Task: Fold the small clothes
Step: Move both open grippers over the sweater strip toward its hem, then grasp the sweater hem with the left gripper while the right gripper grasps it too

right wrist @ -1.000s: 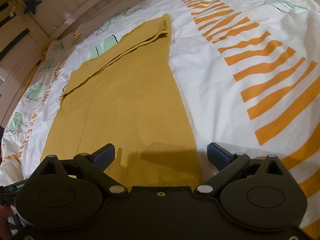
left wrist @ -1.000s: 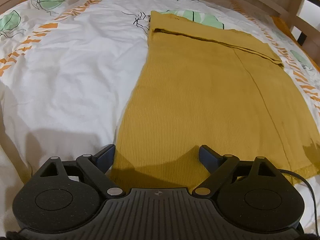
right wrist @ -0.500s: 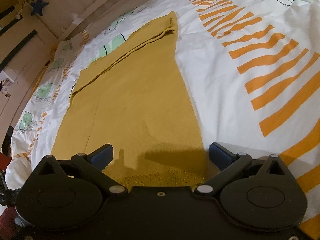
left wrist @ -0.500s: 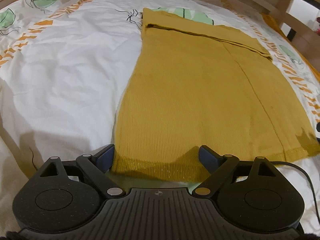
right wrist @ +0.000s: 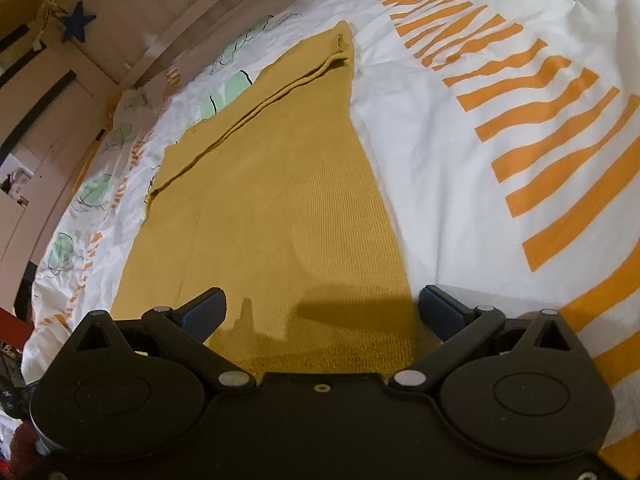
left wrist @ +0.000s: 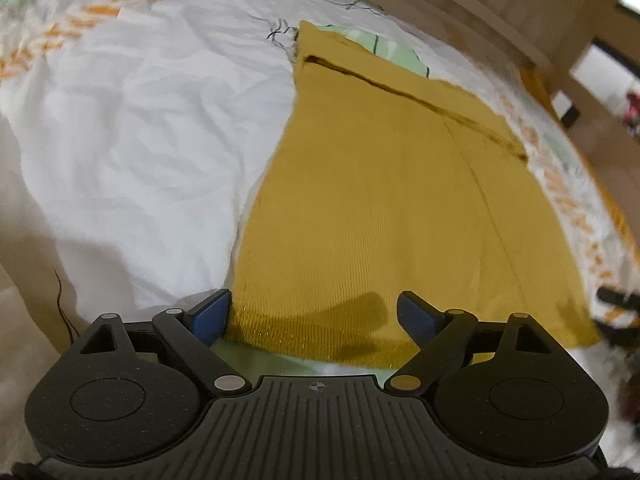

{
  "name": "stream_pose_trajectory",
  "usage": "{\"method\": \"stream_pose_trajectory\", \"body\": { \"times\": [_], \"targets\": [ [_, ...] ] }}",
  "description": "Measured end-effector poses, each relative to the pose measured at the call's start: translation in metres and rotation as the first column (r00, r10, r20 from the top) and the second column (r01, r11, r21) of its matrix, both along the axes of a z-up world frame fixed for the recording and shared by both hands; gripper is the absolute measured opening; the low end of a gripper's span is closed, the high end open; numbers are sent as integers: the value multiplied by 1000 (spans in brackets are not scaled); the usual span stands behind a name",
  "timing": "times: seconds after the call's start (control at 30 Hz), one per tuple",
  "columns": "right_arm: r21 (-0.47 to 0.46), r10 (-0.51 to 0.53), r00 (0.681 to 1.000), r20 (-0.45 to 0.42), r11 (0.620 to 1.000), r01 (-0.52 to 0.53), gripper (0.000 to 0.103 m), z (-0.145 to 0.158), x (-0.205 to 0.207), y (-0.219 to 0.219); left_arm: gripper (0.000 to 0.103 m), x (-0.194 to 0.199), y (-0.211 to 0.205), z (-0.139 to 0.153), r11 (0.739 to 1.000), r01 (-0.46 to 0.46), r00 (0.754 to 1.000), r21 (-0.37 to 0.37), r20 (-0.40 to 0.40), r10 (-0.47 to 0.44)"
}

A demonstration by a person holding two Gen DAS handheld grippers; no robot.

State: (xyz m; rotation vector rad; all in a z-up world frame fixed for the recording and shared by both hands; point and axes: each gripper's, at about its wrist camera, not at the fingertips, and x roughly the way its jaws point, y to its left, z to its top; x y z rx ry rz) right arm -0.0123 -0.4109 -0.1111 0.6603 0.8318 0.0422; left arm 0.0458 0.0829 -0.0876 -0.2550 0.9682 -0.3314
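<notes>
A mustard-yellow knitted garment [left wrist: 384, 208] lies flat on the bed, its far end folded over into a narrow band. In the left wrist view my left gripper [left wrist: 314, 314] stands open over the garment's near left corner, its blue pads wide apart with nothing pressed between them. The right wrist view shows the same garment [right wrist: 280, 200] from its other side. There my right gripper [right wrist: 322, 312] is open too, straddling the near right corner of the hem, with the cloth lying flat below the pads.
The garment rests on a white duvet [left wrist: 140, 128] with orange stripes [right wrist: 540, 152] and green leaf prints. A wooden bed rail [left wrist: 460, 4] runs along the far side. A blue star [right wrist: 76, 20] hangs on the wall beyond the bed.
Both views have drawn back toward the near hem, so the garment's near edge now shows between the fingers. The left view has rolled and shifted. Both grippers stay open.
</notes>
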Motion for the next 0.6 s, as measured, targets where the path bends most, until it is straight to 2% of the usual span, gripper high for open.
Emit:
{"method": "stream_pose_trajectory", "body": {
  "times": [0.07,0.13,0.2,0.23,0.3,0.37,0.47,0.6],
  "targets": [
    [11,-2,1000,2,1000,2,103,-1,0,-1,87,5,5,-1,999,-12,1000,-41,-13,11],
    [26,-5,1000,5,1000,5,103,-1,1,-2,84,8,5,-1,999,-12,1000,-50,-11,11],
    [50,-11,1000,8,999,10,103,-2,1,-5,63,8,5,-1,999,-25,1000,-31,3,25],
    [65,-14,1000,9,998,14,103,-3,1,-6,57,7,5,-1,999,-33,999,-21,8,33],
    [113,-28,1000,12,993,26,103,-4,1,-13,39,7,8,-1,998,-49,999,-27,9,49],
    [166,-44,999,12,985,41,103,-6,1,-20,31,8,13,-3,996,-64,998,-55,-2,64],
    [220,-59,998,10,974,55,103,-9,1,-27,28,9,16,-4,995,-71,997,-72,-6,71],
    [212,-40,999,8,977,37,103,-8,3,-25,28,7,14,-4,997,-60,998,-53,9,60]
  ]
}}
